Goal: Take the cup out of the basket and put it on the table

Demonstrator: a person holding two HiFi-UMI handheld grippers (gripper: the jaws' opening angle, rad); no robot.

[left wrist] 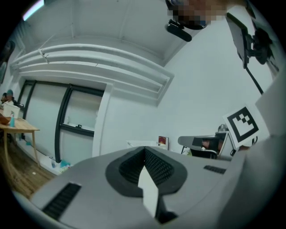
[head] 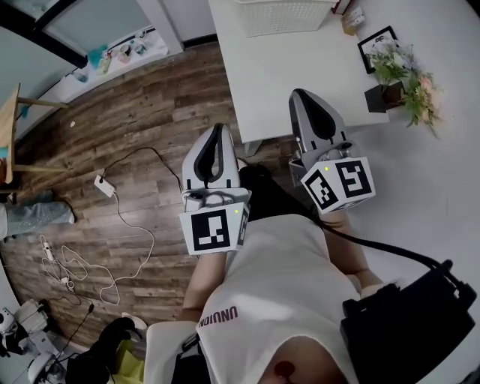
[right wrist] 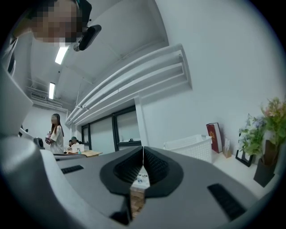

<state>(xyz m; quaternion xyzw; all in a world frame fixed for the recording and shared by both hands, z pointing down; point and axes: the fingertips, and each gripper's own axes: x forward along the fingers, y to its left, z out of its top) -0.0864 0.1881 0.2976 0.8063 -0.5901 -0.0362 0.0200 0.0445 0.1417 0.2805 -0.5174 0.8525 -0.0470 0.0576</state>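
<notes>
The reach has not begun: left gripper [head: 218,129] and right gripper [head: 299,94] hover near the body, jaws together, empty. The cup is unseen, presumably inside the far basket [head: 281,16]. The next move is a reach across the table [head: 300,75].

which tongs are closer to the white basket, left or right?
Right. The right tongs are over the table's near edge, short of the basket; the left tongs are over the wood floor, off the table, farther back.

White T-shirt [head: 279,279], reddish lettering; grey, black-padded left gripper [head: 219,129] and right gripper [head: 299,95], marker cubes, black cable [head: 390,251].
</notes>
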